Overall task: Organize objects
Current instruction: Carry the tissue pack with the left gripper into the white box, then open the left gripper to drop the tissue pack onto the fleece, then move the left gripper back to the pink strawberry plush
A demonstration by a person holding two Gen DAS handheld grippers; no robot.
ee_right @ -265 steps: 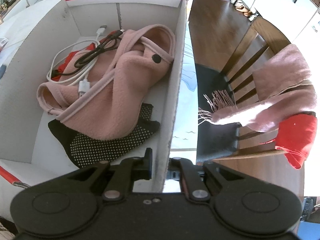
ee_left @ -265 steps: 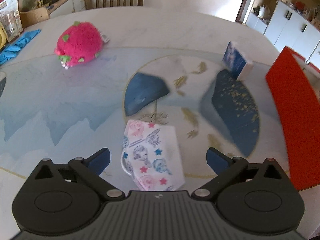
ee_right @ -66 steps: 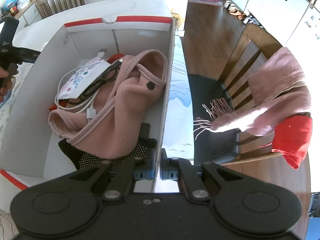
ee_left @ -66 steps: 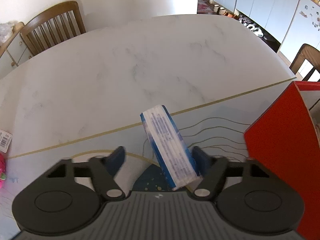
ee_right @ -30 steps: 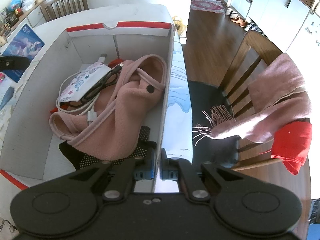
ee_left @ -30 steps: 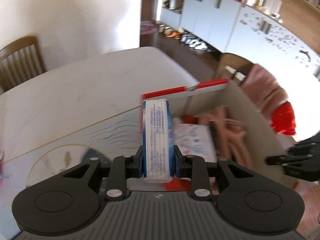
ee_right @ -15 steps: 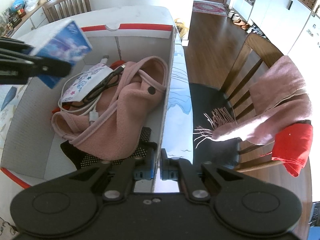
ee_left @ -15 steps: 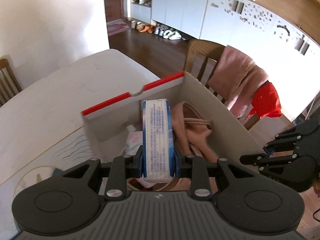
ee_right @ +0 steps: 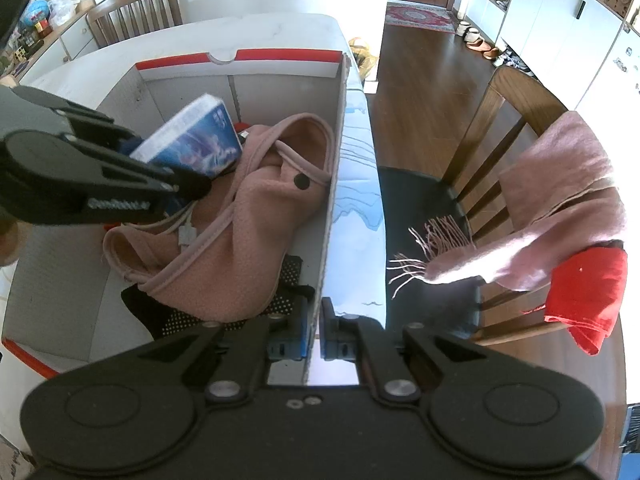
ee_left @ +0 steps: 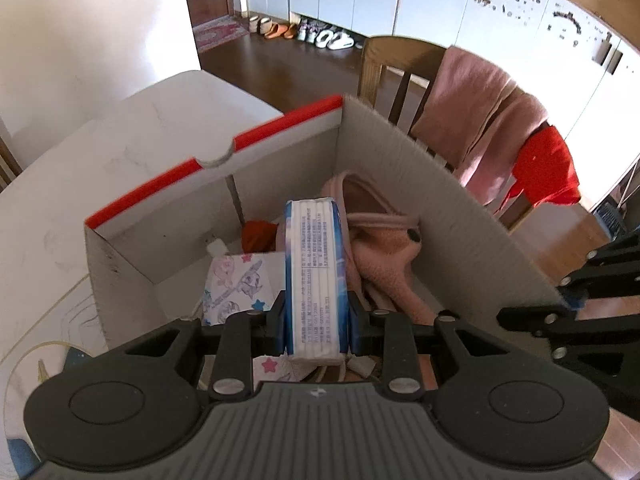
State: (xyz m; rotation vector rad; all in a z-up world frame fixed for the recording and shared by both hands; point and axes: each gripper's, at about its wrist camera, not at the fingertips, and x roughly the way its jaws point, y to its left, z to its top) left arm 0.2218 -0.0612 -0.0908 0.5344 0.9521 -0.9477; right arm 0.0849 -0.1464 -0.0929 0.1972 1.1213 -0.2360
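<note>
My left gripper is shut on a blue and white tissue pack and holds it over the open cardboard box with red-trimmed flaps. The pack and the left gripper also show in the right wrist view, above the box's left half. Inside the box lie a pink garment, a star-printed pouch, white cables and black dotted gloves. My right gripper is shut on the box's right wall.
The box stands at the edge of a white marble table. A wooden chair beside the table carries a pink scarf and a red cloth. Another chair stands at the table's far side.
My left gripper has carried the tissue pack further over the box and lower towards its contents. My right gripper still pinches the box wall in the same place.
</note>
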